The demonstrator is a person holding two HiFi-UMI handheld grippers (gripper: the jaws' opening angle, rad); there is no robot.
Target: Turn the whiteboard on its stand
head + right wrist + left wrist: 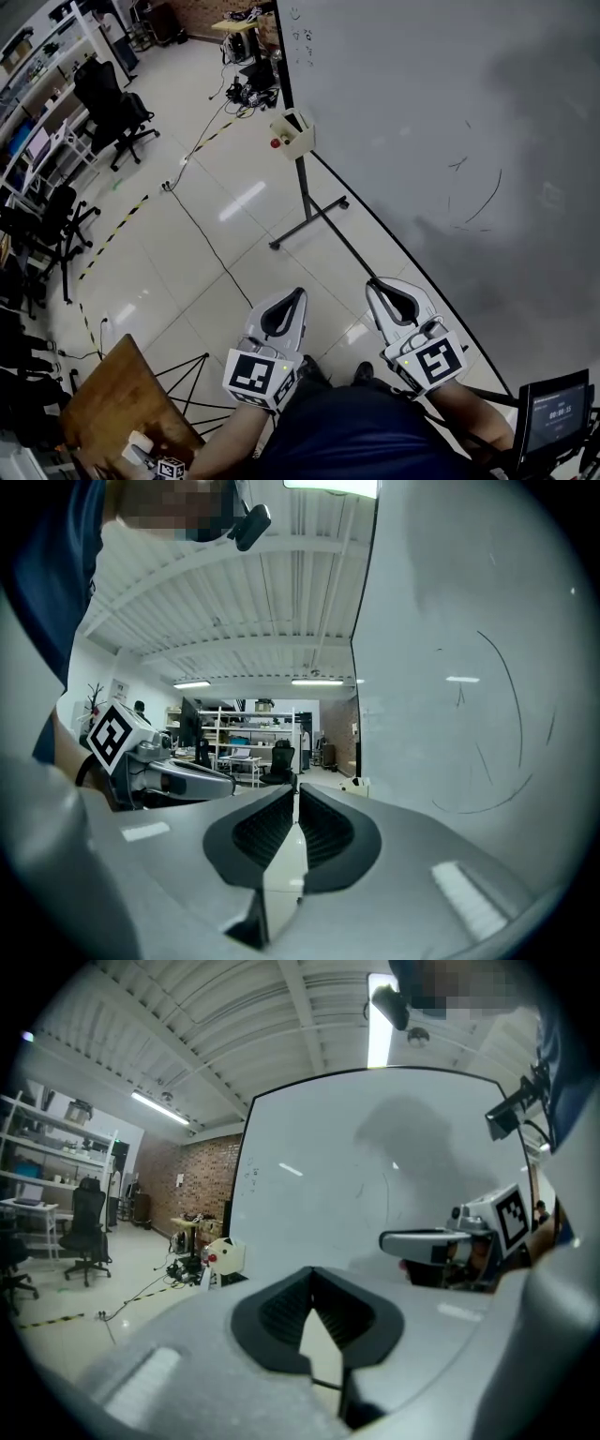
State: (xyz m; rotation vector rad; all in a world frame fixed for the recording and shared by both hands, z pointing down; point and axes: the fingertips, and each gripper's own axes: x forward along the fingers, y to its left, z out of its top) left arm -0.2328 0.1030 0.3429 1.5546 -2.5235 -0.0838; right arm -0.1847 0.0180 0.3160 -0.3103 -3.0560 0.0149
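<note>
Two grippers hang low in front of the person, and both have their jaws drawn together on nothing: the left gripper (312, 1275) meets at its tips, and the right gripper (295, 791) leaves only a thin slit.

The whiteboard (441, 131) stands to their right and ahead. Its long lower edge runs from far centre down to near right, past the right gripper (372, 285). That one is plainly nearer to the board, while the left gripper (299, 297) sits further out over the floor tiles. Any hold on the board would probably mean reaching right and forward.

Only the head view shows the stand's foot (309, 218) on the floor and the cream box (292, 131) on the board's far edge. The right gripper view shows the pen arc (511, 724) close up and shelving beyond the board's edge. The left gripper view takes in the board's (375, 1166) whole top edge.

A board standing like this fits either one waiting to be turned or one already swung round.
</note>
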